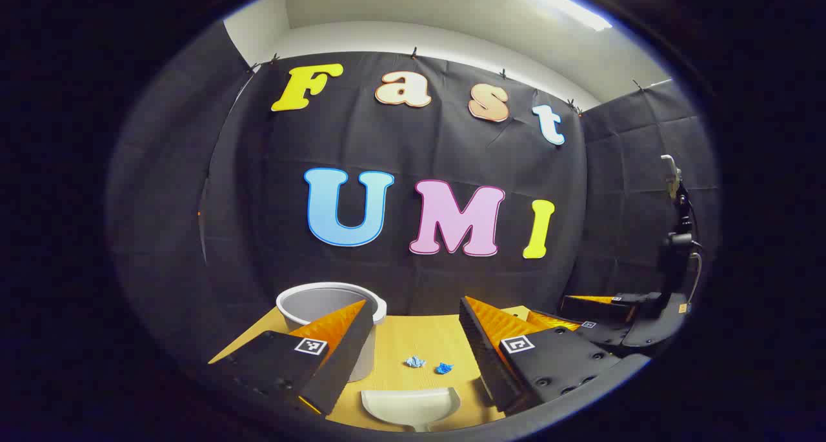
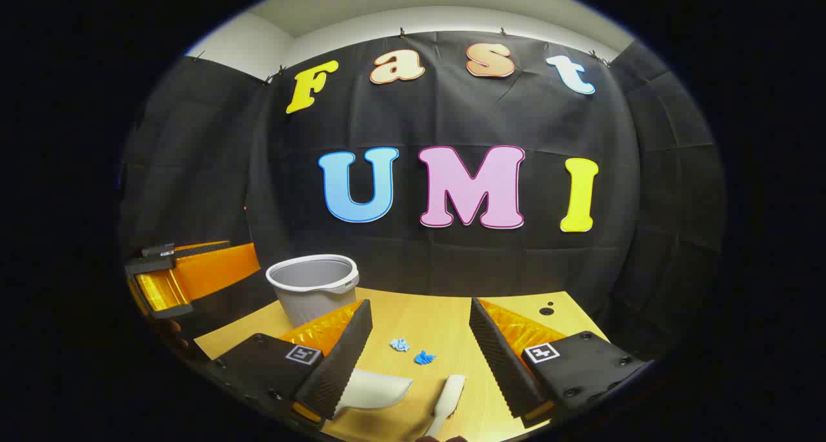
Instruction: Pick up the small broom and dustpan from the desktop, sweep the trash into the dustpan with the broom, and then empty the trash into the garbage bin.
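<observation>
The left gripper [image 1: 413, 339] is held level with its two fingers spread wide apart and nothing between them. The right gripper [image 2: 419, 342] has the same pose, its jaws gaping and gripping nothing, and sits just beside the left one.

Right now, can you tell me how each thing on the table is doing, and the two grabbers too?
Left gripper: open, holding nothing.
Right gripper: open, holding nothing.
Dustpan: lying on the table, untouched.
Broom: lying on the table, untouched.
Two blue paper scraps: loose on the table, not swept yet.
Garbage bin: upright and open; I cannot see its bottom.
</observation>
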Available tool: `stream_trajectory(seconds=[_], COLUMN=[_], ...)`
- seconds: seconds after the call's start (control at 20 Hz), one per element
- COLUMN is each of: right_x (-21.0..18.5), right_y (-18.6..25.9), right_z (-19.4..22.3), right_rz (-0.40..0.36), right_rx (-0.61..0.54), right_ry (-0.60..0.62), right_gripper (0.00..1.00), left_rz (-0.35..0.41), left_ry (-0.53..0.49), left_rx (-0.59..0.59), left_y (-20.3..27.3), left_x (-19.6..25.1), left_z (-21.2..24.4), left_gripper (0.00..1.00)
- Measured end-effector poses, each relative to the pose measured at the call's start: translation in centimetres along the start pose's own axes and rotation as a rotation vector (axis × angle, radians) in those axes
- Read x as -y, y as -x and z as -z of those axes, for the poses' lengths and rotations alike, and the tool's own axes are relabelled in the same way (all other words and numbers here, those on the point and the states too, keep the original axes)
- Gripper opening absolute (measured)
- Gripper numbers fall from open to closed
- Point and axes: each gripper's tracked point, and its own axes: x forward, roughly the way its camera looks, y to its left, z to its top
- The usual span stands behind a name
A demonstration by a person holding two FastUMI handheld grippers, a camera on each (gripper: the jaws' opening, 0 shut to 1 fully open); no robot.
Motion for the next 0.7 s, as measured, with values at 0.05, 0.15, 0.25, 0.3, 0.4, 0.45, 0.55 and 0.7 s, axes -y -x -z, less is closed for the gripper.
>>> stream_trajectory(seconds=[0.05,0.15,0.25,0.3,0.4,0.45,0.55,0.7], right_x=[-0.2,-0.5,-1.0,-1.1,-1.3,-1.4,-1.2,-0.8], right_y=[0.0,-0.1,-0.1,-0.1,0.1,0.1,0.4,0.7], right_z=[0.2,0.5,0.6,0.5,0.3,0.2,-0.1,-0.6], right_rz=[0.002,0.008,0.013,0.019,0.034,0.041,0.068,0.114], right_rx=[-0.007,-0.021,-0.031,-0.028,-0.02,-0.017,-0.006,0.008], right_ry=[0.0,-0.004,-0.011,-0.007,0.005,0.005,0.003,-0.001], right_gripper=[0.98,0.98,0.98,0.98,0.98,0.98,0.98,0.98], left_rz=[0.0,0.001,0.008,0.009,0.015,0.021,0.036,0.036], left_ry=[-0.002,-0.003,-0.003,-0.004,-0.007,-0.011,-0.032,-0.041], left_rx=[-0.006,-0.014,-0.009,-0.007,-0.006,-0.005,-0.002,0.023], left_y=[-0.1,-0.1,0.0,0.1,0.4,0.6,1.0,1.3], left_x=[-0.4,-0.9,-1.3,-1.5,-1.8,-2.0,-2.4,-3.6], left_z=[0.3,0.5,0.3,0.3,0.3,0.3,0.1,-0.7], left_gripper=[0.8,0.8,0.8,0.8,0.8,0.8,0.8,0.81])
